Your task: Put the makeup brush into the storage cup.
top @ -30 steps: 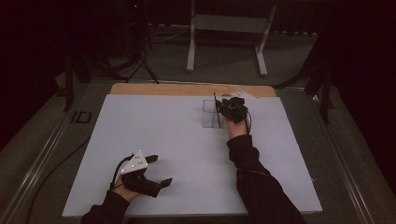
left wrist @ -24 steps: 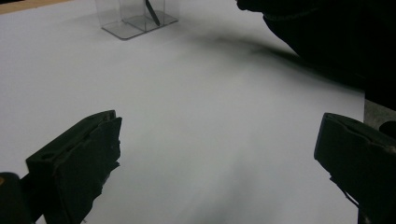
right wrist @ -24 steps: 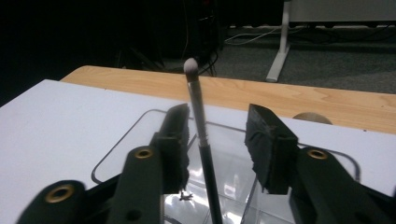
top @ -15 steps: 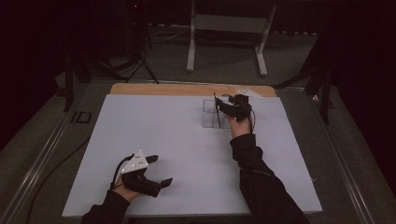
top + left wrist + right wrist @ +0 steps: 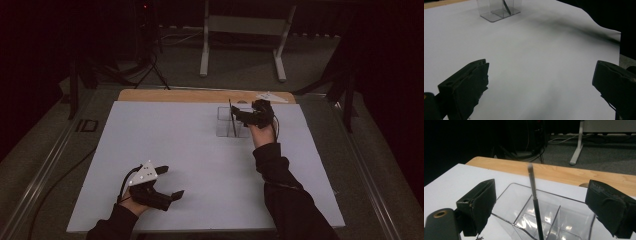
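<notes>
High view first: we are looking down on a white table (image 5: 200, 150) with a clear divided holder (image 5: 231, 122) standing toward its far right, and a thin dark brush (image 5: 232, 117) is standing upright in it. We are reaching the right gripper (image 5: 246, 116) out to that holder, just beside the brush's upper end. In the right gripper view its jaws are spread wide on either side of the brush (image 5: 534, 202), which is rising between them without touching either, so nothing is being pinched. The brush is leaning on a divider inside the holder (image 5: 549, 217), and we judge that the compartment is what is keeping it upright and easy to approach from the side.

Near the table's left front edge we are resting the left gripper (image 5: 170, 182), well apart from the holder. Its jaws are likewise spread, with bare table between them, and the holder (image 5: 499, 10) is sitting far off in its view. We take it to be waiting out of the way.
</notes>
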Demonstrator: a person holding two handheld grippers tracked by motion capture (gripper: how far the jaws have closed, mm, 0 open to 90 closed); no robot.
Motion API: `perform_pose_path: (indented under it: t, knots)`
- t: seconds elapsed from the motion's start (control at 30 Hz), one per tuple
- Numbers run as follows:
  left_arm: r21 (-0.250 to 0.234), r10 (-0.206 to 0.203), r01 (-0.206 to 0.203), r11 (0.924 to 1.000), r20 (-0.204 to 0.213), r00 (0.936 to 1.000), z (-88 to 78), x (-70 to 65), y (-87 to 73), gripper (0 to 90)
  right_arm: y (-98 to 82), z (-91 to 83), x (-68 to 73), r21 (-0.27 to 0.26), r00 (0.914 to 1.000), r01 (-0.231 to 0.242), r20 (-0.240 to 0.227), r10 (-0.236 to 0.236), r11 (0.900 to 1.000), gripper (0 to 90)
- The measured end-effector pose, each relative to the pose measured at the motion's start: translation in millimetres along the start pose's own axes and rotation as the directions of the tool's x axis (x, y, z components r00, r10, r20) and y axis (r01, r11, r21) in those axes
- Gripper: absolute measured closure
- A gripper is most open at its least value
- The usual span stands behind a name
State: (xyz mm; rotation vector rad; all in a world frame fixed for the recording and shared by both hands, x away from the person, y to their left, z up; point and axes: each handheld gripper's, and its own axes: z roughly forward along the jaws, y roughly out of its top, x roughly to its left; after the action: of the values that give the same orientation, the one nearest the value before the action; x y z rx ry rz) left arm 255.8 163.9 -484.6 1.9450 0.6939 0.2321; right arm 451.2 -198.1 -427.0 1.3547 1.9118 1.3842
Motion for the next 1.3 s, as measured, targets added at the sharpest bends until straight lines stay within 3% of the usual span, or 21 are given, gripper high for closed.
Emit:
perform_pose_path:
  t: [0.37, 0.53, 0.67, 0.77, 0.8, 0.83, 0.87, 1.03, 1.13, 1.3]
  knots:
    - [-0.008, 0.001, -0.001, 1.0, 0.005, 1.0, -1.7, -1.7, 2.7, 1.6, 1.2, -18.6, -2.0, 0.008, 0.999, 0.042, -0.014, -0.042, 0.999, 10.0]
    - [-0.016, 0.007, -0.007, 0.9999, 0.013, 0.9999, -2.7, -3.5, 6.6, 1.6, -0.1, -23.3, -0.6, 0.02, 0.9959, 0.064, -0.066, -0.063, 0.998, 10.0]
    - [-0.01, 0.014, -0.014, 0.9999, 0.041, 0.999, -3.8, -4.4, 7.0, 1.6, -2.0, -29.6, 3.3, 0.036, 0.9859, 0.098, -0.14, -0.092, 0.995, 10.0]
    - [-0.009, 0.001, 0.0, 1.0, 0.061, 0.9981, -4.4, -4.3, 7.7, 1.6, -2.8, -32.5, 4.1, 0.037, 0.9802, 0.123, -0.161, -0.115, 0.992, 10.0]
    - [-0.013, -0.002, 0.003, 0.9999, 0.065, 0.9979, -5.5, -4.9, 8.2, 1.6, -3.5, -35.7, 4.7, 0.04, 0.9737, 0.145, -0.183, -0.136, 0.989, 10.0]
    - [-0.013, -0.002, 0.003, 0.9999, 0.065, 0.9979, -5.5, -4.9, 8.2, 1.6, -3.5, -35.7, 4.7, 0.04, 0.9737, 0.145, -0.183, -0.136, 0.989, 10.0]
    - [-0.01, 0.004, -0.003, 0.9999, 0.069, 0.9976, -6.2, -5.1, 8.6, 1.6, -4.5, -40.0, 4.8, 0.035, 0.9664, 0.163, -0.207, -0.152, 0.986, 10.0]
    - [-0.002, 0.011, -0.01, 0.9999, 0.081, 0.9967, -10.2, -4.4, 10.8, 1.6, -6.5, -51.2, 5.3, 0.031, 0.9563, 0.192, -0.231, -0.18, 0.981, 12.4]
    - [-0.013, 0.015, -0.014, 0.9998, 0.092, 0.9957, -14.4, -4.0, 14.1, 1.6, -7.8, -62.6, 6.1, 0.018, 0.9436, 0.205, -0.269, -0.193, 0.978, 13.3]
    - [-0.021, 0.03, -0.028, 0.9994, 0.105, 0.9941, -20.5, -3.9, 20.1, 1.6, -15.3, -71.8, 6.6, -0.003, 0.9338, 0.228, -0.283, -0.219, 0.974, 14.1]
